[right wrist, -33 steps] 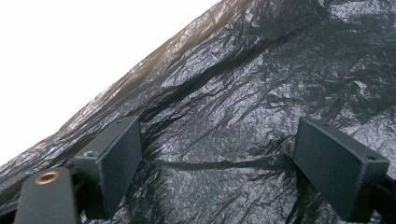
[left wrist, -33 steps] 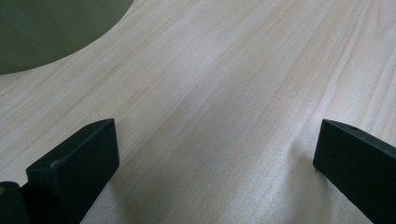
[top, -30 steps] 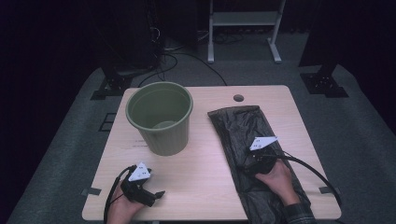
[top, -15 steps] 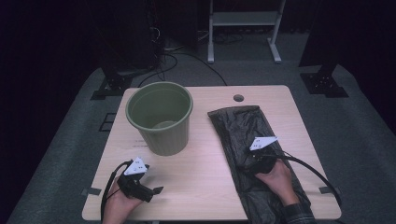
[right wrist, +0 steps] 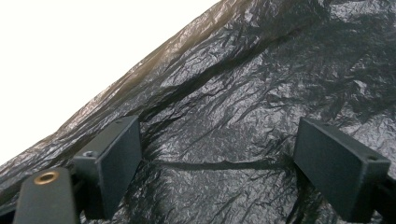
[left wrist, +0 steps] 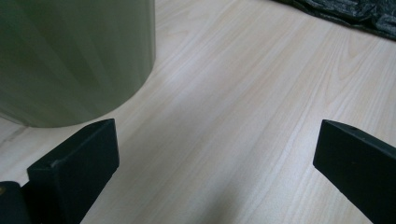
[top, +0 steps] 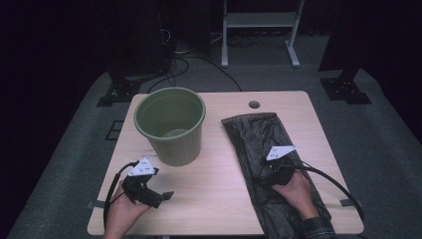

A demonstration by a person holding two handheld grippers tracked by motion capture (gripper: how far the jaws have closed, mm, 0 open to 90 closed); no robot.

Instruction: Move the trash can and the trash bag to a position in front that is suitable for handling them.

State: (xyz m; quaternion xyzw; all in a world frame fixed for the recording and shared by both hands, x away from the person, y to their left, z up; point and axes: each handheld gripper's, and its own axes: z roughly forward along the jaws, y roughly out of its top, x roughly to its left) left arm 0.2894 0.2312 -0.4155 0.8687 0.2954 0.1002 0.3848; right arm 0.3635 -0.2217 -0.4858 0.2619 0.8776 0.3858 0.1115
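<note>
Both grippers stand with jaws apart: the right gripper (top: 271, 172) stays over the black bag (top: 259, 134); the left gripper (top: 166, 195) has drawn back from the green bin (top: 170, 124), so no grasp is made yet.

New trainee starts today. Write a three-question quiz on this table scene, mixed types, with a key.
1. True or false: the right tongs are shut on the black plastic bag.
2. What stands nearest the left tongs?
A. a red box
B. the green bucket
C. a glass bottle
3. Fill in: the bag lies flat on the ____ side of the wooden table, seen from the person.

Key
1. False: both jaws stand wide apart over the bag.
2. B
3. right
</note>
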